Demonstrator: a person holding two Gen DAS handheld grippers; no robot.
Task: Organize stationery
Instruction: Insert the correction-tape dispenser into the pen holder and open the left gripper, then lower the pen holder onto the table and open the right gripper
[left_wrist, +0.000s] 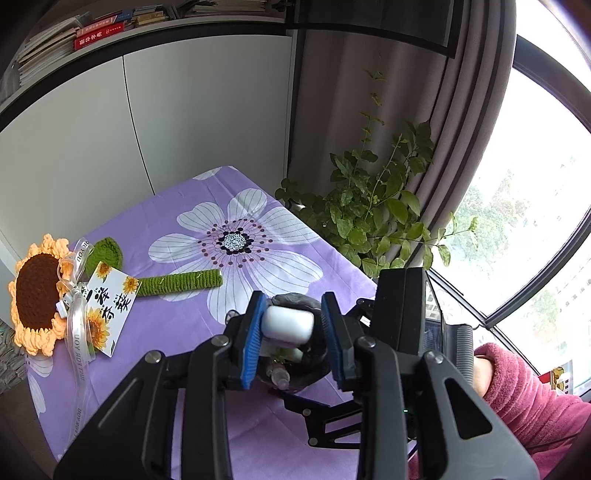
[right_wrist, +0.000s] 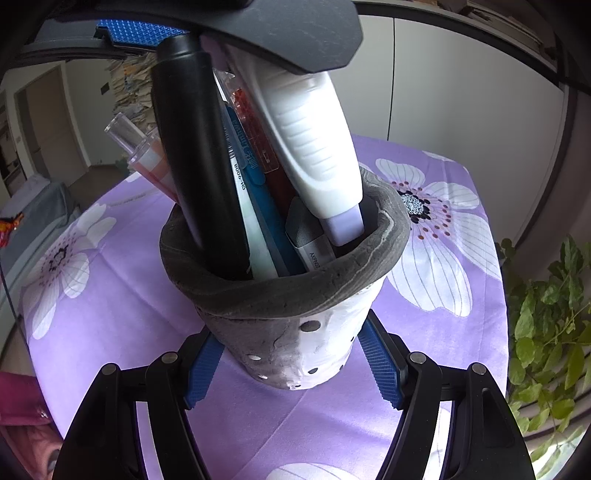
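The right claw (right_wrist: 291, 363) clamps the grey-and-white speckled pen pot (right_wrist: 295, 325) steady on the purple floral desk (right_wrist: 110, 295) while the left claw (left_wrist: 293, 334), slackened, frees a white-and-lilac correction-tape dispenser (right_wrist: 314, 147)

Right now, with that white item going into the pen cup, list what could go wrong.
1. The white correction tape leans tilted among crowded pens; it may jam or sit proud.
2. The left claw has only its left pad touching it, so it could drop askew.
3. The right claw steadies the pen cup; a downward push could tip it.

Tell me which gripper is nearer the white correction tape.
Left. The left gripper straddles the white correction tape at its top; the right gripper clamps the pen pot lower down.
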